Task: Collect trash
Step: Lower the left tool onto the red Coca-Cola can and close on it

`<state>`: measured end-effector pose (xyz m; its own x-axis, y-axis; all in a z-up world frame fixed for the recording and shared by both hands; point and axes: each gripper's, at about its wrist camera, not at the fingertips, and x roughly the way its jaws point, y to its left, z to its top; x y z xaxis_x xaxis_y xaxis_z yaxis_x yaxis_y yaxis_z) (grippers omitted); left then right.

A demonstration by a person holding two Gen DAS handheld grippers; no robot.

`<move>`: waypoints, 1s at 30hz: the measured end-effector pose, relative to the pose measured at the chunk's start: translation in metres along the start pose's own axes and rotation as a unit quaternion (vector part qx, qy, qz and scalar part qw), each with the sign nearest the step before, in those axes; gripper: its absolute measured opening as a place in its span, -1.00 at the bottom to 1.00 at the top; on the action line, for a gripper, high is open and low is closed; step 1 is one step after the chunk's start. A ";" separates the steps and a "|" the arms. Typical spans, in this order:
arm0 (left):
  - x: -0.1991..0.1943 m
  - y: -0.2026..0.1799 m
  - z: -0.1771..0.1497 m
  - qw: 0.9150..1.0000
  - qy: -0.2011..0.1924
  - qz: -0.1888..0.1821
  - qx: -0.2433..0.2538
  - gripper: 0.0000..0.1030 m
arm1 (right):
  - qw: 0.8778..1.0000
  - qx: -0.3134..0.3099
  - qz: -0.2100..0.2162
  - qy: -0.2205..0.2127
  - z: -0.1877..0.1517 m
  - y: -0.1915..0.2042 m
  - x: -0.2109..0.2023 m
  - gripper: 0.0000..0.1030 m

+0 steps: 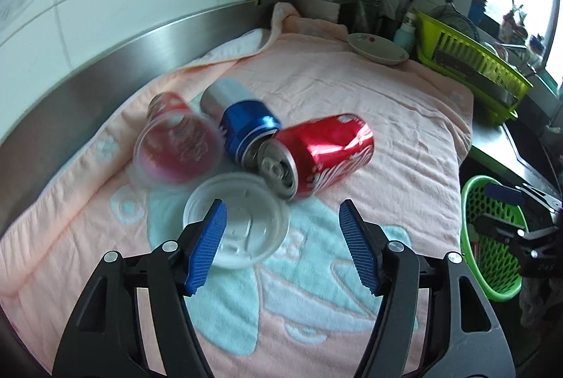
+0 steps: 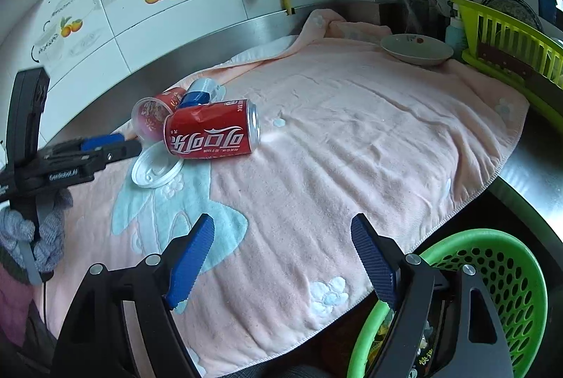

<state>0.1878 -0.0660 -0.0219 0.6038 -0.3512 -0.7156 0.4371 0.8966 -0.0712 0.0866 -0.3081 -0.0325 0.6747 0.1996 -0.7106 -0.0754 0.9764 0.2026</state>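
Note:
A dented red cola can (image 1: 323, 149) (image 2: 211, 131), a blue can (image 1: 246, 128) (image 2: 193, 98) and a clear cup with red print (image 1: 176, 145) (image 2: 151, 117) lie together on the pink towel (image 1: 369, 96) (image 2: 352, 149). A clear plastic lid (image 1: 242, 219) (image 2: 156, 168) lies in front of them. My left gripper (image 1: 281, 226) is open and empty, its left pad over the lid's near edge; it also shows in the right wrist view (image 2: 105, 149). My right gripper (image 2: 281, 251) is open and empty above the towel's front edge, beside the green mesh basket (image 2: 492, 272) (image 1: 492, 237).
A shallow plate (image 1: 378, 47) (image 2: 417, 49) sits at the towel's far corner. A lime dish rack (image 1: 471, 61) (image 2: 506, 40) with pans, a knife block and utensils stand at the back right. A steel backsplash and tiled wall run along the left.

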 end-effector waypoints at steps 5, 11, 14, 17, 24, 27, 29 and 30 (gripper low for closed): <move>0.014 -0.023 0.024 0.997 0.001 -0.013 0.079 0.49 | 1.000 -0.004 0.001 0.006 0.001 0.000 0.004 0.51; 0.035 -0.048 0.048 0.987 0.013 -0.023 0.160 0.54 | 1.000 -0.004 0.005 0.015 0.002 -0.004 0.009 0.53; 0.048 -0.055 0.057 0.981 0.019 -0.027 0.192 0.62 | 1.000 -0.001 0.007 0.021 0.003 -0.006 0.014 0.53; 0.065 -0.059 0.063 0.976 0.037 -0.033 0.213 0.62 | 1.000 0.000 0.008 0.027 0.004 -0.009 0.021 0.53; 0.094 -0.065 0.065 0.963 0.067 -0.060 0.253 0.62 | 0.999 0.002 0.013 0.041 0.005 -0.011 0.033 0.53; 0.105 -0.065 0.065 0.960 0.081 -0.066 0.260 0.62 | 0.999 -0.001 0.014 0.046 0.005 -0.010 0.038 0.53; 0.111 -0.065 0.065 0.959 0.088 -0.072 0.261 0.63 | 0.999 0.000 0.015 0.048 0.006 -0.009 0.040 0.53; 0.113 -0.066 0.066 0.959 0.088 -0.070 0.261 0.63 | 0.999 0.000 0.016 0.048 0.006 -0.009 0.041 0.53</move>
<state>0.2713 -0.1822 -0.0525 0.4133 -0.3667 -0.8335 0.8077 0.5704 0.1496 0.1194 -0.3094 -0.0597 0.5978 0.2369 -0.7658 -0.0951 0.9695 0.2257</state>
